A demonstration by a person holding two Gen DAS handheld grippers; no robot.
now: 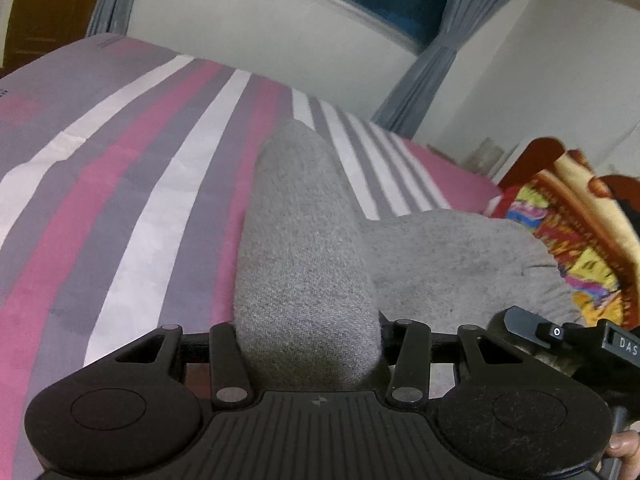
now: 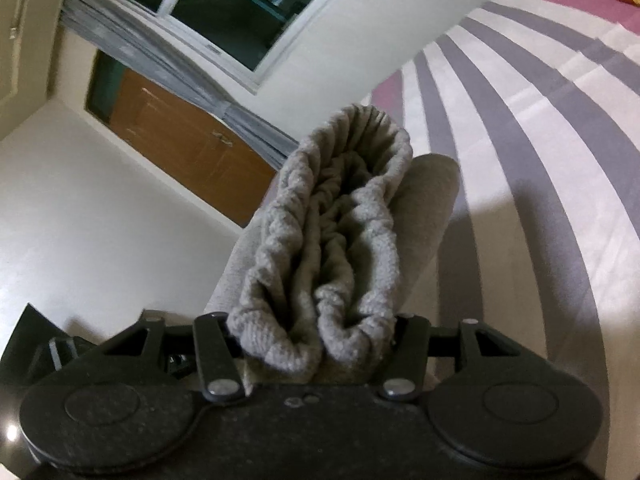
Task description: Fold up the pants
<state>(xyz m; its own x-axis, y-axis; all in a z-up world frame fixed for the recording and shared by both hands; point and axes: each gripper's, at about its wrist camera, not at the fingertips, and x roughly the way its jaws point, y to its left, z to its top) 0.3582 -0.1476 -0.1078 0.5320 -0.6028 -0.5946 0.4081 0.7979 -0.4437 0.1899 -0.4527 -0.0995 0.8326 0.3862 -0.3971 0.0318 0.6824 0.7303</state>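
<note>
The grey knit pants (image 1: 308, 240) are lifted off the striped bed (image 1: 120, 184). In the left wrist view a rolled fold of the fabric fills the space between the fingers of my left gripper (image 1: 304, 168), which is shut on it. The fingertips are hidden under the cloth. More grey fabric (image 1: 460, 264) trails off to the right towards the other black gripper body (image 1: 560, 336). In the right wrist view the gathered elastic waistband (image 2: 332, 240) is bunched between the fingers of my right gripper (image 2: 352, 152), which is shut on it.
A colourful blanket (image 1: 572, 240) lies at the bed's right end. White walls, a dark window (image 2: 240, 12) with grey curtains (image 1: 424, 76) and a brown door (image 2: 180, 144) stand beyond the bed. A thumb (image 1: 624, 446) shows at the lower right corner.
</note>
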